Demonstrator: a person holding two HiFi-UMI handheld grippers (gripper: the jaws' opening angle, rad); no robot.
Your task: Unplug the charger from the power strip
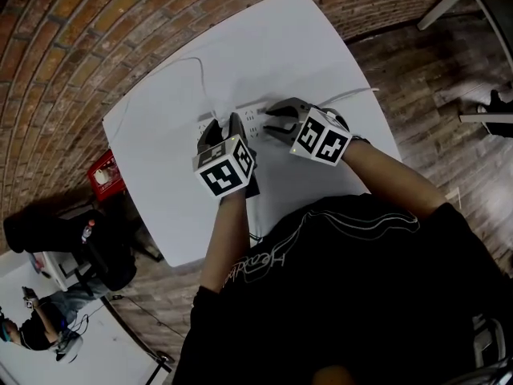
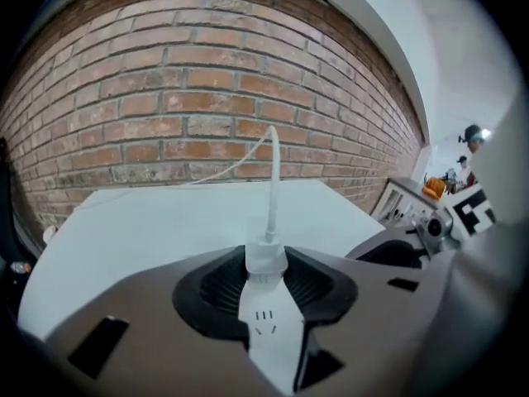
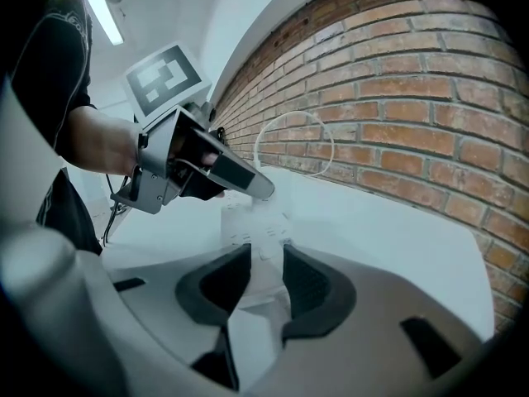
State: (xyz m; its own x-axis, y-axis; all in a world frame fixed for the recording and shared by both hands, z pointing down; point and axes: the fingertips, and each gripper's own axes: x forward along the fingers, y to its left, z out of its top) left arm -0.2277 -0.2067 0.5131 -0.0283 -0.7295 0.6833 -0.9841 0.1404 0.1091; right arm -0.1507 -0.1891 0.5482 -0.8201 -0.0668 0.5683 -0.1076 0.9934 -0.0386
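Two grippers are in use, and each is closed on one thing. The left gripper is clamped on the single white charger, whose body is pinched between the dark pads. The right gripper is clamped on the one power strip, with the strip's white body caught between its pads. The charger is seen seated in the strip, so the unplugging is judged not yet done. It sits near the left end of the strip, on the white counter, directly ahead of the left gripper and already between its jaws. The right gripper is placed just beside it, further along the strip. The strip's long axis runs across the counter from left to right, and both grippers are angled down onto it from the near side. The charger stands out of the strip's face, and its thin cable leaves the far end toward the brick wall. The coming move is therefore judged to be a pull by the left gripper away from the strip's face, along the charger's own axis, while the strip is held still by the right. Counted in all are one charger, one strip, two grippers, and a second white cable trailing off to the right.
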